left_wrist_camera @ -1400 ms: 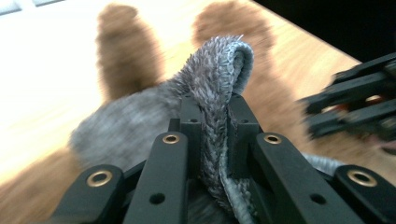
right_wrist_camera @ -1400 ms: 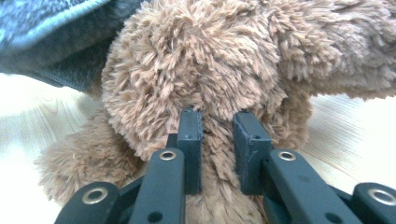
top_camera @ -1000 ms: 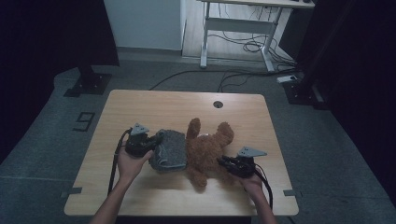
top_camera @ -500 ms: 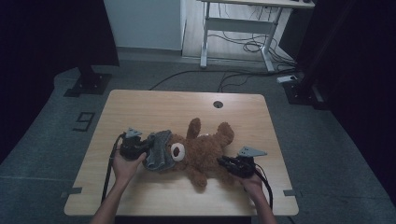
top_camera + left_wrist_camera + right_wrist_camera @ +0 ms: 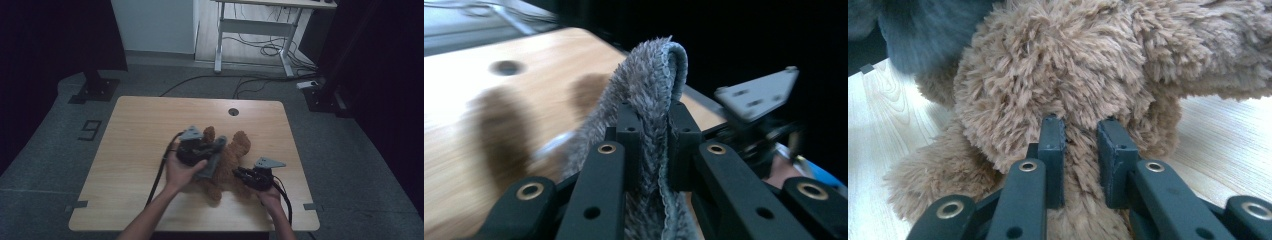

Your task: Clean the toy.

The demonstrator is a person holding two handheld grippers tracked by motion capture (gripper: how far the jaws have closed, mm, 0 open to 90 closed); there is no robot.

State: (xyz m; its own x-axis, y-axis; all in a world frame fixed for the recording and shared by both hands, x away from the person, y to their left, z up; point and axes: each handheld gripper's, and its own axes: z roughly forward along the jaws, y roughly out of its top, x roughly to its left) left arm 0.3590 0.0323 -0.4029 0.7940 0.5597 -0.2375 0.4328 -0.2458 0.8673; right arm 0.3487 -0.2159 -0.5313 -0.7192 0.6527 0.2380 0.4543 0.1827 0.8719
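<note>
currently the left gripper pinches a grey fuzzy cloth, held over the brown teddy bear lying mid-table. right gripper has its jaws pressed into the fur of the bear's lower body, pinning it. risk, as i judge it: the cloth is held only by a thin fold, so a tug could slip it out; the fur grip is shallow and the bear may drag. no readable brands or labels; a "9" mark sits on the floor.

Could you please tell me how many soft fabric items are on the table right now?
2: a brown teddy bear lying mid-table, pinched by the right gripper, and a grey cloth over its left side, held by the left gripper.
</note>
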